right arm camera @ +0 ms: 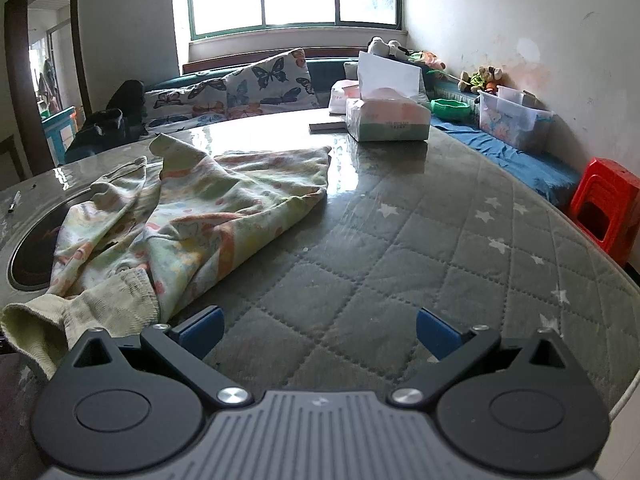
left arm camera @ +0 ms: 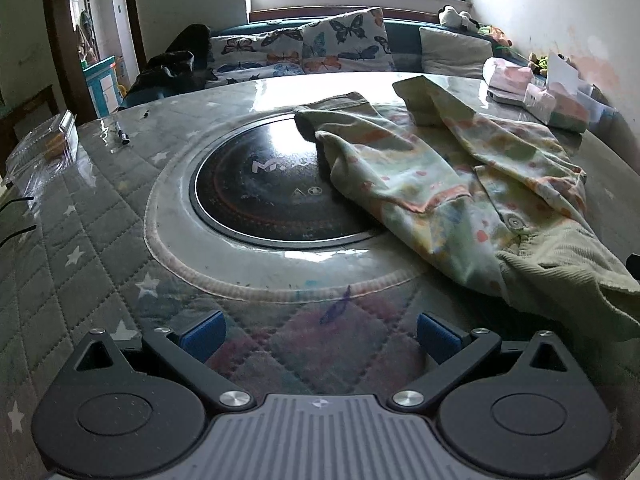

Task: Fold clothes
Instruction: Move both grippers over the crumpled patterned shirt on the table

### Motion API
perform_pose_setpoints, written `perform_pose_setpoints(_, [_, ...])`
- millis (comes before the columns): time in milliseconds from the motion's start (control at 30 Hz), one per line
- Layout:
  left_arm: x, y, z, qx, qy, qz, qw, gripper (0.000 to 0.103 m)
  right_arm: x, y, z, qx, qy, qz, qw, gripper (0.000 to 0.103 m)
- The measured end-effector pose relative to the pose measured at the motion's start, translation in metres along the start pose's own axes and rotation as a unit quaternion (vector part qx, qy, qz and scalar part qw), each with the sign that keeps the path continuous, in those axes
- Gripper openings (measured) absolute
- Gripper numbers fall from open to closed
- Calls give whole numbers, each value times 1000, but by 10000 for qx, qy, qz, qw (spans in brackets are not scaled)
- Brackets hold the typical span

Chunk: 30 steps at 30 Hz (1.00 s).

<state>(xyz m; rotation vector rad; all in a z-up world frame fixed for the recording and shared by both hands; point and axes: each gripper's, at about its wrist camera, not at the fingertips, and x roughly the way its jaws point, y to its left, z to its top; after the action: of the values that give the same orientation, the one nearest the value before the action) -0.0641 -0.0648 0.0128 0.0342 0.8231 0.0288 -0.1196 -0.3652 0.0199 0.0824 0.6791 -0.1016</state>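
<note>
While the garment point(left arm camera: 452, 184) lies crumpled and unfolded across the right half of the left wrist view, the left gripper point(left arm camera: 318, 338) sits at the bottom centre of that frame with its blue-padded fingers point(left arm camera: 202, 334) spread wide and nothing between them. The garment is pale green with orange and yellow prints; one sleeve reaches over the dark round hob point(left arm camera: 276, 188) set in the middle of the tabletop point(left arm camera: 72, 248), and a ribbed cuff hangs toward the lower right edge of the frame. A pen point(left arm camera: 122, 136) lies on the tabletop at the upper left, near a clear plastic box point(left arm camera: 48, 152).

In the right wrist view the same garment point(right arm camera: 192, 220) fills the left and centre of the frame, its ribbed cuff lying at the lower left just beside the right gripper point(right arm camera: 318, 336), apart from the fingers point(right arm camera: 434, 336). These fingers are also wide open and empty, over bare quilted star-patterned tabletop point(right arm camera: 440, 248). A tissue pack point(right arm camera: 386, 120) stands on the far side of the tabletop, upper centre-right, and a red stool point(right arm camera: 604, 208) shows at the right edge.
</note>
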Motion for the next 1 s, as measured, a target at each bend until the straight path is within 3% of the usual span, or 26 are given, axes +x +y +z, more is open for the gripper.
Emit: perform_pose_setpoints(1000, [-4,-10,0,117,41,-3,9999,103,-5,10,2,-139,-18,138,9998,103])
